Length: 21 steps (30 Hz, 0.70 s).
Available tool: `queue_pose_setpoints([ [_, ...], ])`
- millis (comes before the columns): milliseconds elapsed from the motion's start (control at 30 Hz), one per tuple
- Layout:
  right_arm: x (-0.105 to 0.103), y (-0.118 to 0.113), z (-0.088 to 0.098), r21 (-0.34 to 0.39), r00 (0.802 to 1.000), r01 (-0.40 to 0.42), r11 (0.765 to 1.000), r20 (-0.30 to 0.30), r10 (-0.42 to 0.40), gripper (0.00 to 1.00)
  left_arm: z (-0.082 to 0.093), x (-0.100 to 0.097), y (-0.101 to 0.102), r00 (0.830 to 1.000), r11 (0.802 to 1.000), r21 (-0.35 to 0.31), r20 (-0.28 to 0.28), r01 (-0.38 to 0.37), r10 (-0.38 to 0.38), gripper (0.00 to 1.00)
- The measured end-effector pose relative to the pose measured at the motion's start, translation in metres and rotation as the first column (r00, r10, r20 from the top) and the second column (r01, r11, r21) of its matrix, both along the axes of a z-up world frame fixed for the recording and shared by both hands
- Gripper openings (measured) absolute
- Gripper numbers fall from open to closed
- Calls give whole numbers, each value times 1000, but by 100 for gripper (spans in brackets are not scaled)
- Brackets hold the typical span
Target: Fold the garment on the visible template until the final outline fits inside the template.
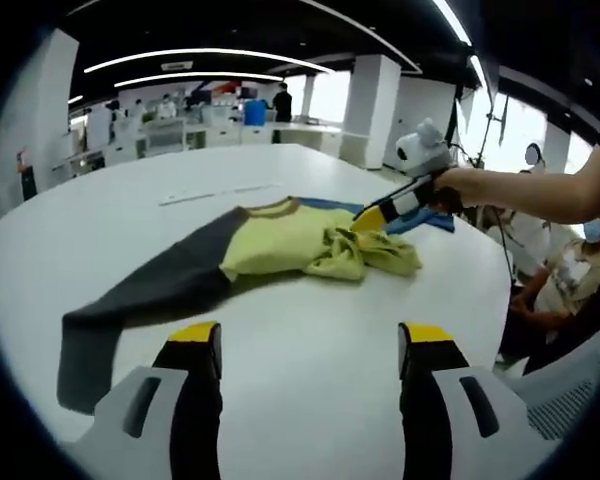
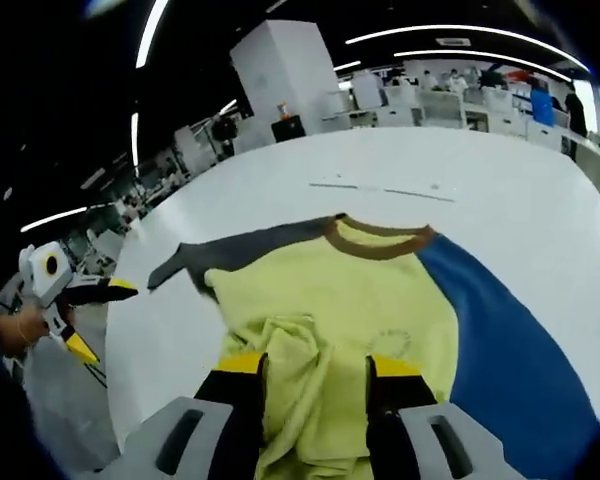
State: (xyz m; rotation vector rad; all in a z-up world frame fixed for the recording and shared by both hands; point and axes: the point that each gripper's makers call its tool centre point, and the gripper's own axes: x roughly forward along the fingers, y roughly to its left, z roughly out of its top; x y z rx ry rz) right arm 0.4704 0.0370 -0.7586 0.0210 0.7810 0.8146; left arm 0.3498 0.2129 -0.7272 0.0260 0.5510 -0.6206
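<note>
A shirt with a yellow body (image 1: 280, 245), brown collar, dark grey sleeve (image 1: 145, 295) and blue sleeve (image 2: 500, 340) lies on the white round table (image 1: 310, 390). The yellow hem is bunched up (image 1: 365, 255). My right gripper (image 2: 318, 368) is shut on that bunched yellow cloth; in the left gripper view it comes in from the right (image 1: 372, 216), held by a hand. My left gripper (image 1: 310, 340) hangs open over bare table, short of the shirt; in the right gripper view it shows far left (image 2: 102, 316), off the table edge. Faint template lines (image 1: 220, 192) lie beyond the collar.
The table's curved edge (image 1: 495, 300) runs close on the right, with seated people (image 1: 565, 270) and a chair behind it. Desks, white pillars (image 2: 285, 75) and standing people fill the far room. Bare tabletop surrounds the shirt.
</note>
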Motion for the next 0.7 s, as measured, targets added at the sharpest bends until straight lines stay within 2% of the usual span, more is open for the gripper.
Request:
queue_pose_setpoints([
  [300,-14,-23,16,-27,999,10,1000,37,-9,47,0,18,-12,1000,999,-37,1,-29,29,65],
  [533,-27,-46,15,-62,999,31,998,43,-29,50,-5,28,-27,1000,998,-54,-9,-29,29,62],
  [700,-38,-59,10,-89,999,36,995,36,-33,50,-13,35,-37,999,998,-62,-39,-32,30,59],
])
